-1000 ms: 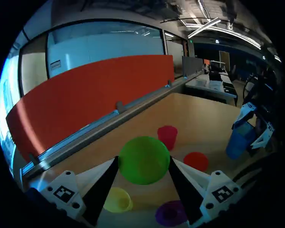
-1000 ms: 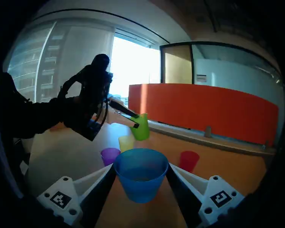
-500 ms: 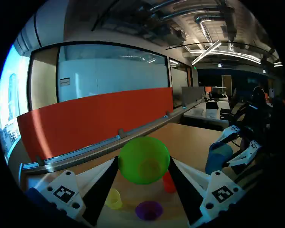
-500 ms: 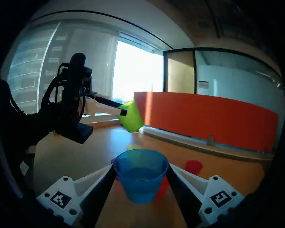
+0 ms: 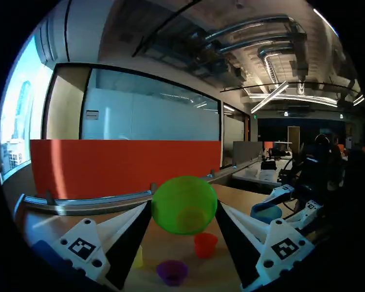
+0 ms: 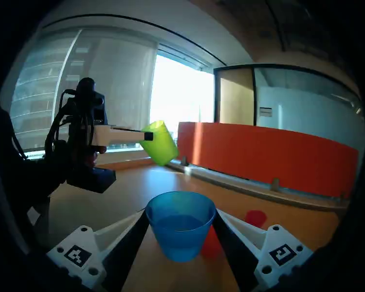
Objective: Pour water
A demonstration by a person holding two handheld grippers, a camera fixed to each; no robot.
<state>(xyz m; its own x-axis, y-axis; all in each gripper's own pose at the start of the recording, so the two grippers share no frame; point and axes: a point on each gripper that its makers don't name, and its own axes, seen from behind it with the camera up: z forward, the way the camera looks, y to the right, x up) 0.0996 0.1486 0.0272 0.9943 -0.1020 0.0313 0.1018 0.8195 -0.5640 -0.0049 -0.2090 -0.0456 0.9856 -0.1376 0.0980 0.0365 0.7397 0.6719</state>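
- Now, grips: the left gripper (image 5: 183, 209) has both fingers pressed on the sides of the green cup (image 5: 184, 197). The right gripper (image 6: 181, 215) clamps the blue cup (image 6: 180, 236) the same way.
- Key relation, from the right gripper view: the green cup hangs up and to the left of the blue cup, clearly higher and apart from it, not over its mouth. Its long axis is tilted. The blue cup sits upright.
- Blue cup appears to hold liquid partway up. I cannot tell the green cup's contents.
- Judgement: any pour needs one rim brought over the other's mouth. That gap is not yet closed.
- Left gripper view shows the green cup end-on, a round disc. Whether mouth or base faces the camera is unclear.
- Left gripper view also shows the table (image 5: 163, 243) below, with a red cup (image 5: 205, 244), purple cup (image 5: 172, 271) and yellow cup (image 5: 137, 257).
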